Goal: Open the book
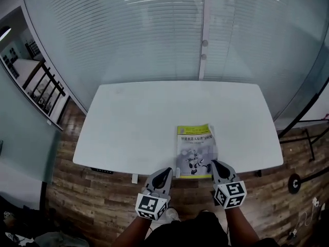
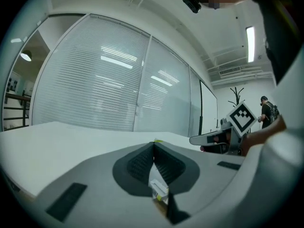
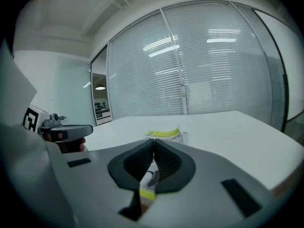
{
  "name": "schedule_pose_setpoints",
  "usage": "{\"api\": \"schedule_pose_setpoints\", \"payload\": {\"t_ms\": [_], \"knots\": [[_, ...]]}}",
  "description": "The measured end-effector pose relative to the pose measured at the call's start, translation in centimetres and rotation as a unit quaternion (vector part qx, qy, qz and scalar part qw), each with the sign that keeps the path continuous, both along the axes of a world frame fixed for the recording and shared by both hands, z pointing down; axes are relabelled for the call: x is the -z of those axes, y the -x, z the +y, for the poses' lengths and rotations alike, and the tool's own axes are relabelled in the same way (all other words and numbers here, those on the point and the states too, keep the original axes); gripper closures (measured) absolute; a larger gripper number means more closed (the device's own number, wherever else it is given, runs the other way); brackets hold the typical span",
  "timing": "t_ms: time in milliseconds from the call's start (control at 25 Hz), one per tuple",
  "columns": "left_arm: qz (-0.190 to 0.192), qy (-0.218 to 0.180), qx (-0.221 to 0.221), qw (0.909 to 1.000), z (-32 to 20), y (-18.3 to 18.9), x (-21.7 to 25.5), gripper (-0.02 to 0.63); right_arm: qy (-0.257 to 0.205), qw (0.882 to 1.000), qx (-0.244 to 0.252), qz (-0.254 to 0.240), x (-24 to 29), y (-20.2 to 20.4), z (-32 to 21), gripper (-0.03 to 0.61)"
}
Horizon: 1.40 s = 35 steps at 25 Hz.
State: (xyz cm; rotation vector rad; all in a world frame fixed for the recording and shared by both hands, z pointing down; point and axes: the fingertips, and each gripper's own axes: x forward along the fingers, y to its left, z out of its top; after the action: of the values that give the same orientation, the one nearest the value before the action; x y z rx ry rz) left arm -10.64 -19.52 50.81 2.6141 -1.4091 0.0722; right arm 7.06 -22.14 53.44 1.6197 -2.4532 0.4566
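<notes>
A closed book (image 1: 196, 149) with a yellow-green and grey cover lies flat on the white table (image 1: 133, 122), close to its front edge. My left gripper (image 1: 167, 170) hovers at that edge just left of the book's near corner, jaws shut and empty. On the other side, my right gripper (image 1: 213, 163) sits over the book's near right corner, also shut with nothing held. In the right gripper view the book (image 3: 164, 134) lies just past the closed tips (image 3: 154, 140), with the left gripper (image 3: 89, 128) off to the left. The left gripper view shows its own tips (image 2: 154, 144) meeting and the right gripper (image 2: 192, 139) beside them.
A glass wall with blinds (image 1: 169, 30) stands behind the table. Wooden floor (image 1: 77, 184) shows below the front edge. A railing (image 1: 46, 86) runs at the left, and a dark stand with a wheel (image 1: 295, 181) is at the right. The person's forearms (image 1: 241, 225) reach in from below.
</notes>
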Motion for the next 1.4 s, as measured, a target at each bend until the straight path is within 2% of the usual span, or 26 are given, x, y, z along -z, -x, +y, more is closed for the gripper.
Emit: {"api": "schedule_pose_setpoints", "payload": {"t_ms": [80, 120, 160, 240, 440, 560, 640, 920, 1200, 1320, 1400], "knots": [[0.003, 0.002, -0.009, 1.0000, -0.2, -0.4, -0.2, 0.603, 0.020, 1.000, -0.010, -0.007, -0.8, -0.5, -0.1, 0.557], [0.004, 0.001, -0.012, 0.9999, -0.4, -0.7, -0.2, 0.603, 0.033, 0.999, -0.011, -0.012, -1.3, -0.6, -0.4, 0.471], [0.005, 0.004, -0.014, 0.9999, -0.8, -1.0, -0.2, 0.603, 0.046, 0.999, -0.014, -0.018, -1.8, -0.8, -0.8, 0.421], [0.003, 0.005, -0.022, 0.9997, -1.6, -1.9, -0.2, 0.603, 0.074, 0.996, -0.029, -0.033, -3.1, -1.3, -1.9, 0.399], [-0.015, 0.004, -0.034, 0.9993, -3.3, -3.4, 0.2, 0.603, 0.153, 0.984, -0.061, -0.063, -6.0, -2.9, -3.1, 0.410], [-0.060, -0.025, -0.029, 0.9975, -4.2, -4.0, 0.5, 0.603, 0.186, 0.979, -0.061, -0.052, -7.5, -3.8, -3.6, 0.408], [-0.073, -0.034, -0.025, 0.9964, -4.6, -4.4, 0.4, 0.603, 0.206, 0.976, -0.049, -0.052, -8.3, -4.0, -3.9, 0.405], [-0.069, -0.003, 0.003, 0.9976, -5.1, -4.4, -0.9, 0.603, 0.261, 0.964, -0.004, -0.053, -9.0, -2.9, -4.4, 0.405], [-0.058, 0.030, 0.015, 0.9978, -4.6, -3.2, -2.8, 0.603, 0.297, 0.953, 0.004, -0.051, -10.3, -2.5, -4.3, 0.438], [-0.059, 0.033, 0.008, 0.9977, -5.2, -2.3, -2.8, 0.603, 0.304, 0.950, 0.003, -0.063, -10.3, -2.5, -4.5, 0.450], [-0.058, 0.022, -0.001, 0.9981, -5.5, -1.9, -1.9, 0.603, 0.305, 0.950, -0.002, -0.067, -10.1, -2.7, -4.4, 0.457]]}}
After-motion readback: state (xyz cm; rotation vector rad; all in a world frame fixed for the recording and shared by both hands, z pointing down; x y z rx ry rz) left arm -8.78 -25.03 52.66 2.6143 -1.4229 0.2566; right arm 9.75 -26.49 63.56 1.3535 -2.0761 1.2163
